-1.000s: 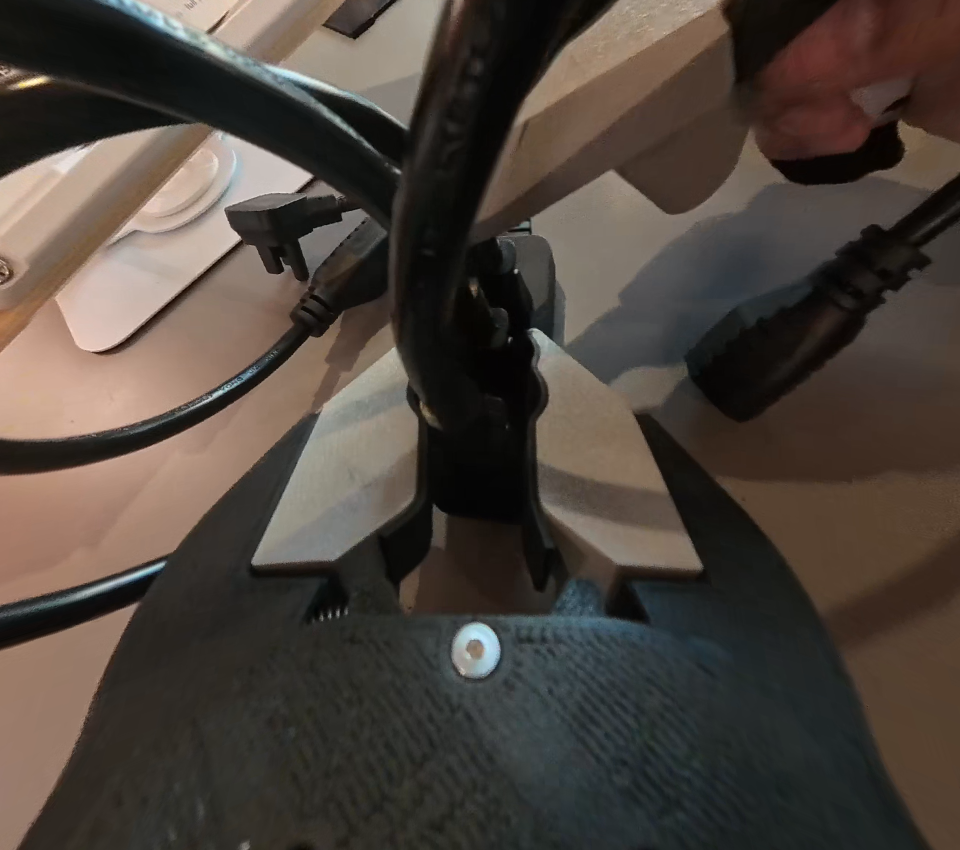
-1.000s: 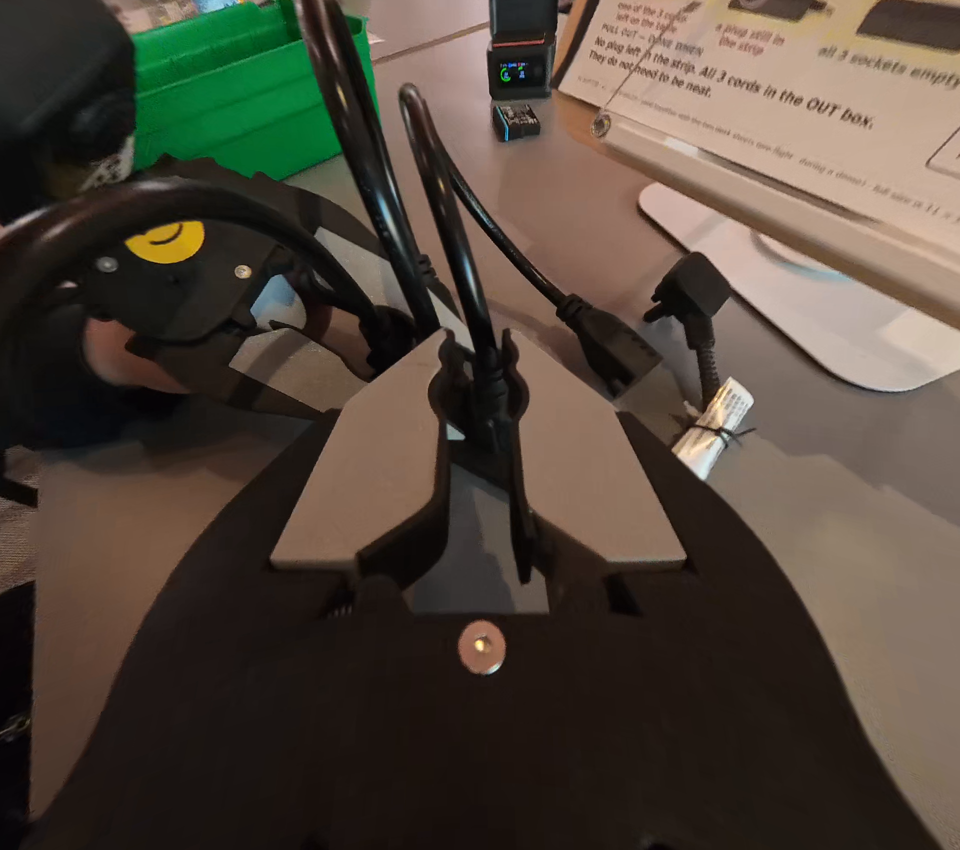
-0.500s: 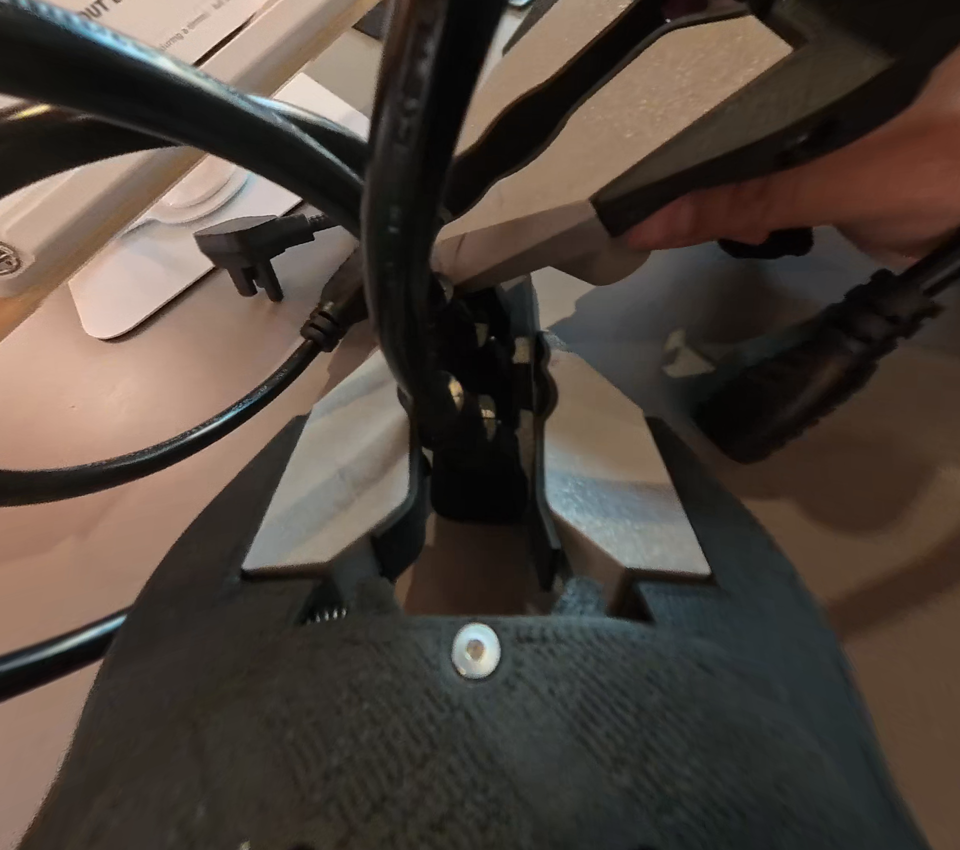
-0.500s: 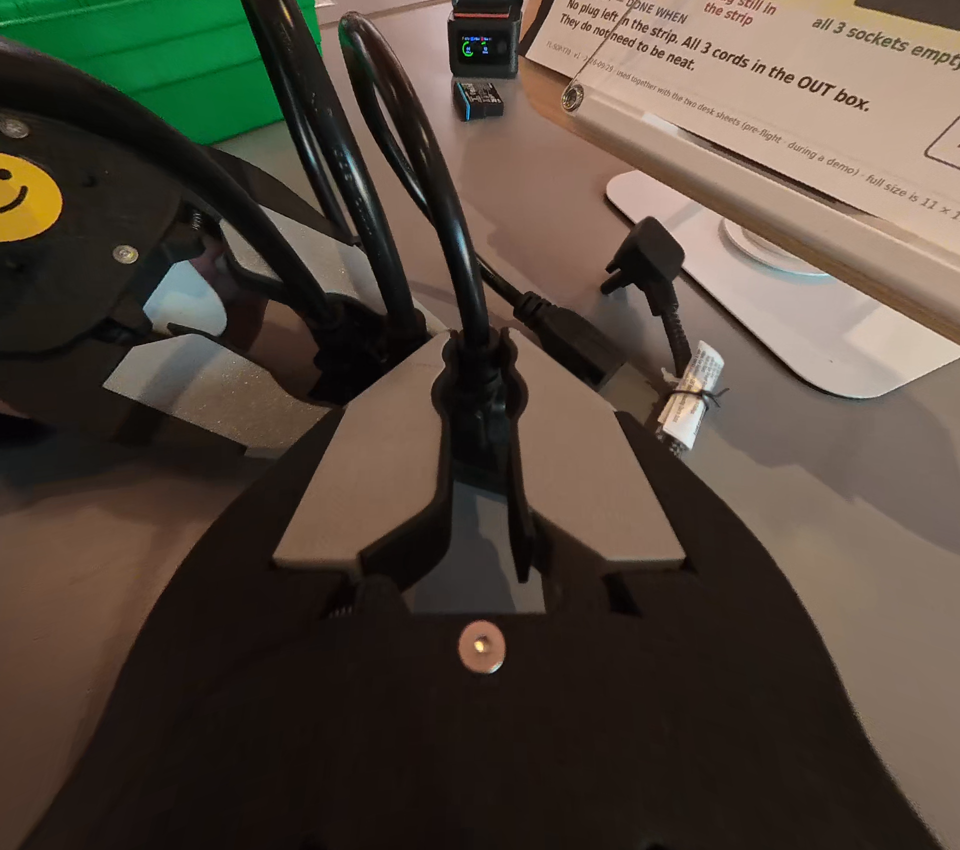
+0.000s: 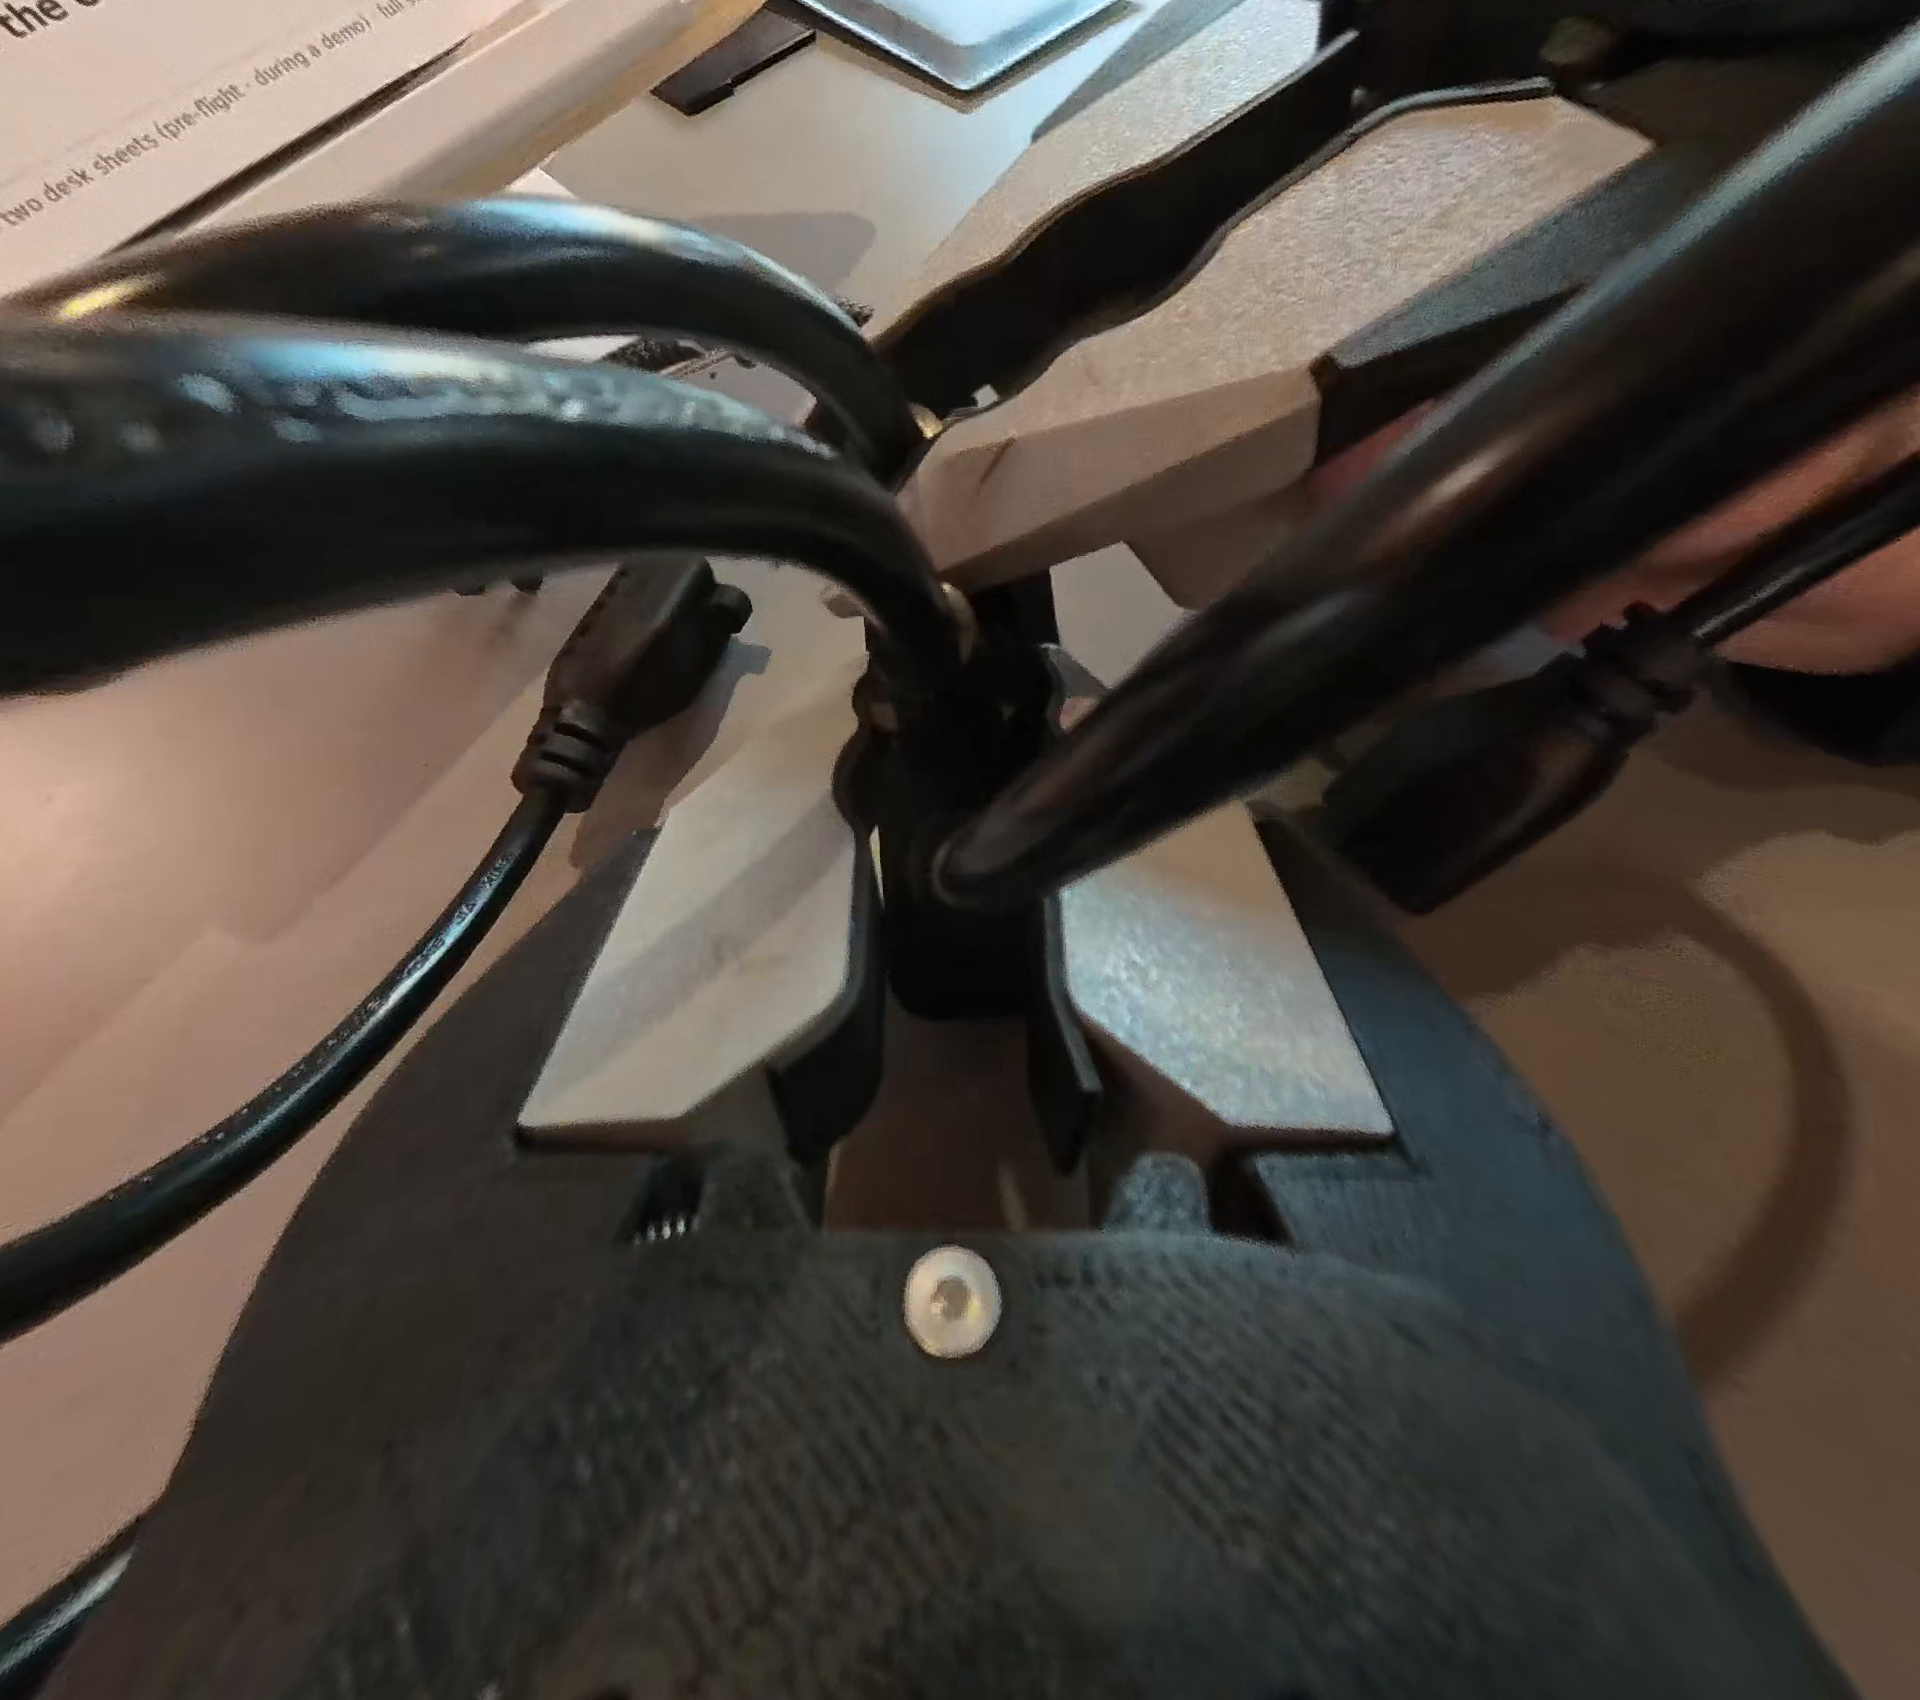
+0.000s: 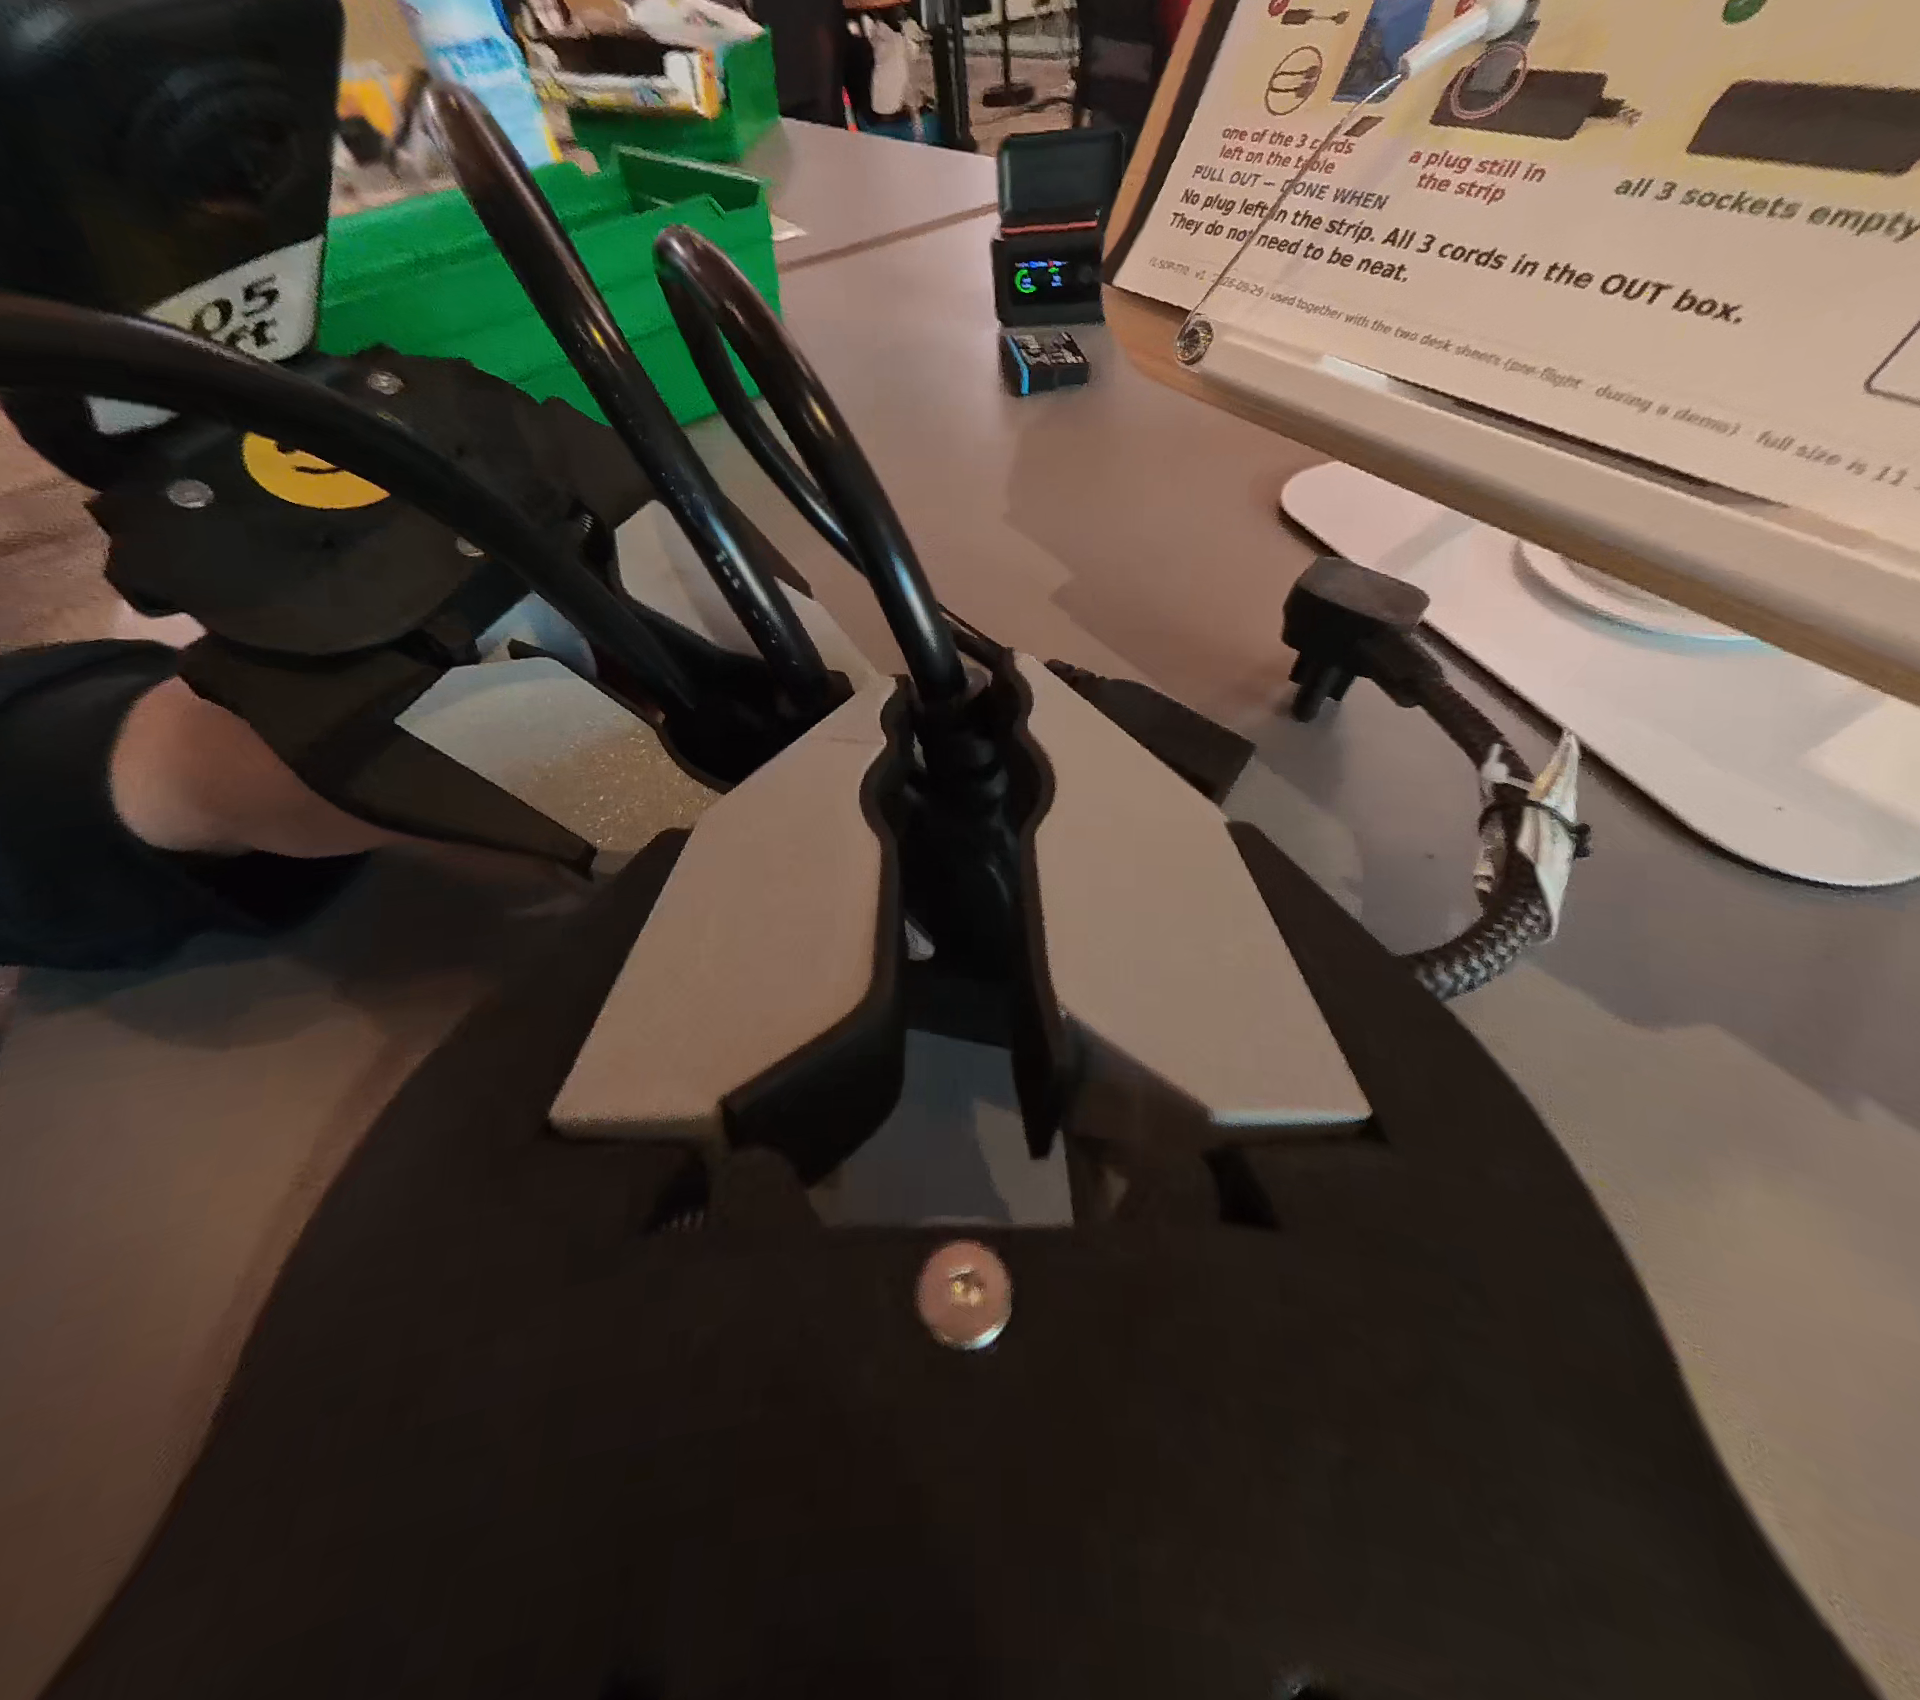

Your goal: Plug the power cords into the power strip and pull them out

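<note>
The left gripper (image 5: pixel 951 829) is clamped on a black plug (image 5: pixel 956 944) of a thick power cord (image 5: pixel 416 466); the right gripper (image 6: pixel 961 715) is likewise closed on another black cord's plug (image 6: pixel 961 829). Both meet tip to tip low over the grey desk (image 6: pixel 1714 1235), beside an angled plug (image 6: pixel 1351 611)

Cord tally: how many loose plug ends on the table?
3: angled plug by the stand; straight connector beside it; thick connector near the right gripper. Others may be hidden.

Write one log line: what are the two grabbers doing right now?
left gripper: shut on black plug | right gripper: shut on black cord end | grippers close together | power strip: not visible
</note>
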The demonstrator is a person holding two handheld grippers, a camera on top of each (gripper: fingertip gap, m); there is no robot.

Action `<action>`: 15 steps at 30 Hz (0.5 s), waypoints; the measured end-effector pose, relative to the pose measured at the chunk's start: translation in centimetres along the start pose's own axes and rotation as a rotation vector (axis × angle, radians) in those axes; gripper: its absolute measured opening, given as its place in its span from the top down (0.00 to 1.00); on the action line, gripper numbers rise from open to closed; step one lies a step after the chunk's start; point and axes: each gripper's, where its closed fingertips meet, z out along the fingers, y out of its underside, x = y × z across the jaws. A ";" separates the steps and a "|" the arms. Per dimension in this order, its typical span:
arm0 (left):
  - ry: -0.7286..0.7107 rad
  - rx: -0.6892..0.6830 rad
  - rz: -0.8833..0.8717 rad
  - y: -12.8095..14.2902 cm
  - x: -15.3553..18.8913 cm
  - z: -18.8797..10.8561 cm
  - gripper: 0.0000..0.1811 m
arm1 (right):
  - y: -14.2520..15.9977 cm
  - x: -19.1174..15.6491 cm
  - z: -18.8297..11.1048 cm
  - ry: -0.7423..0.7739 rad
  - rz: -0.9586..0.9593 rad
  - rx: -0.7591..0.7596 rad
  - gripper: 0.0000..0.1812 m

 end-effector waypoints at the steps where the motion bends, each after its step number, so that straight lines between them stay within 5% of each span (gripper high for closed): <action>1: 0.002 -0.001 0.000 0.0 0.0 0.0 0.86 | 0.0 0.0 0.0 -0.016 0.010 0.009 0.94; 15: 0.138 -0.016 -0.151 1.0 -0.1 -0.1 0.86 | 0.5 0.3 0.8 -0.057 0.014 -0.018 0.93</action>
